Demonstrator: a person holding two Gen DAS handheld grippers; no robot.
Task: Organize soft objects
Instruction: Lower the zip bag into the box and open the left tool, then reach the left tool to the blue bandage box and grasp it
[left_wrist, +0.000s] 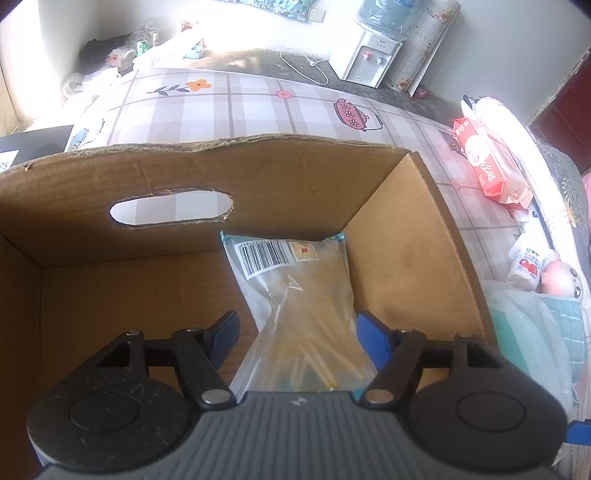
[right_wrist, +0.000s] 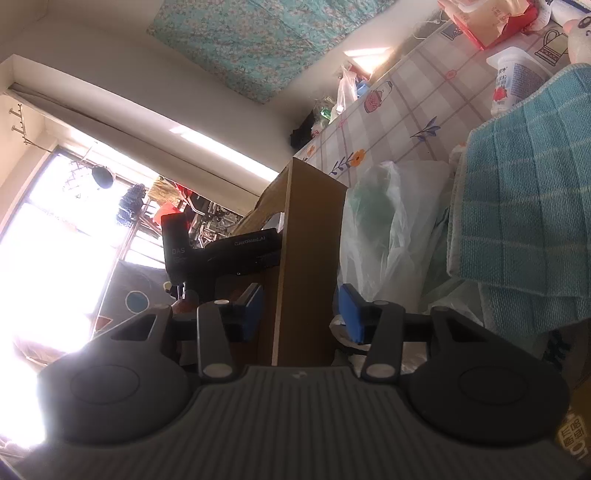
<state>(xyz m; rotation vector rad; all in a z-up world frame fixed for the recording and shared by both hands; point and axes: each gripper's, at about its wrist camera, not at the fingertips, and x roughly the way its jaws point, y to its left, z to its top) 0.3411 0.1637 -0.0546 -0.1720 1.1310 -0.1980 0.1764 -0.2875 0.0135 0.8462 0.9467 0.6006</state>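
Cardboard box (left_wrist: 303, 177) fills the left wrist view on the checked tablecloth (left_wrist: 258, 107). Inside, against its right wall, lies a clear packet (left_wrist: 295, 291) with a barcode. The left gripper (left_wrist: 301, 332) spreads apart around the packet's near end, pads off it. The right gripper (right_wrist: 301, 310) straddles the box's wall (right_wrist: 306, 258), half open; whether it pinches, I cannot tell.
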